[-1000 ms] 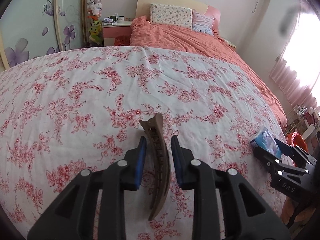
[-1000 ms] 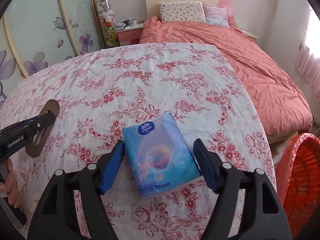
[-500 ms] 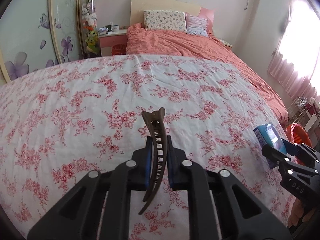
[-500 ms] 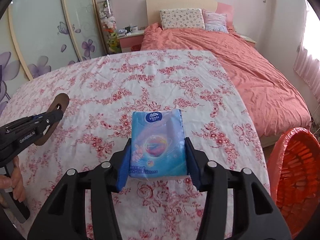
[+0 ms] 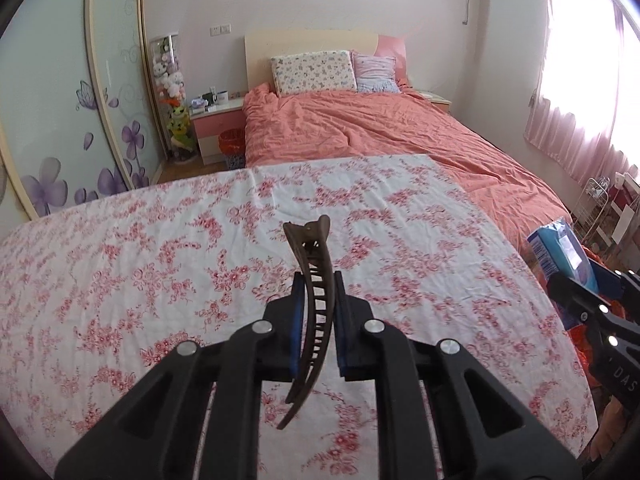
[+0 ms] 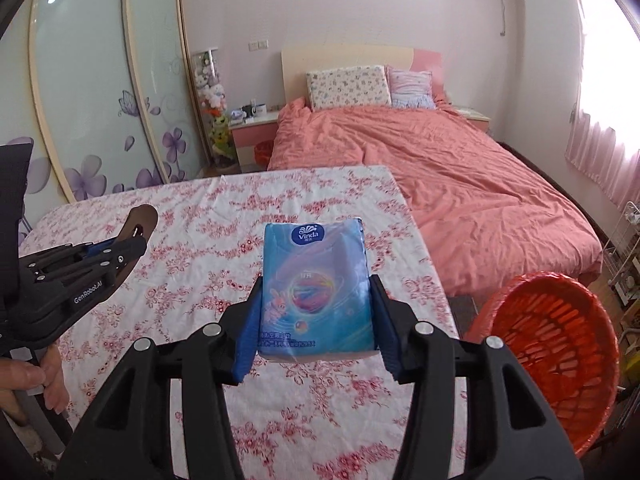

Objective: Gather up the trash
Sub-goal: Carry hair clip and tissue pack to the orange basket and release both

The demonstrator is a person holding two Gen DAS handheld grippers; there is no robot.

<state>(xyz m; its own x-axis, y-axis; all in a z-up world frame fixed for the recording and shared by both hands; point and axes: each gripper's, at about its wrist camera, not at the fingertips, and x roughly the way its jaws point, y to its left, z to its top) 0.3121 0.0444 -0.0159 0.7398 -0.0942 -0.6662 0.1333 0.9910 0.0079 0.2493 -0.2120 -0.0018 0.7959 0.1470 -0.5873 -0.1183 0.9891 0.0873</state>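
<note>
blue plastic-wrapped Vinda tissue pack [image 6: 316,292]: clamped between right gripper [image 6: 316,332] pads, lifted clear of red-floral white tablecloth [image 6: 200,248] | brown curved plastic hair claw [image 5: 314,312]: pinched narrow in left gripper [image 5: 316,320], off the cloth | orange mesh plastic basket [image 6: 560,344]: just right of table edge

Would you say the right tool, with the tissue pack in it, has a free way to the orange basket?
Probably yes: the basket stands open just right of the right tool, beside the table, and nothing lies between it and the tissue pack.
</note>
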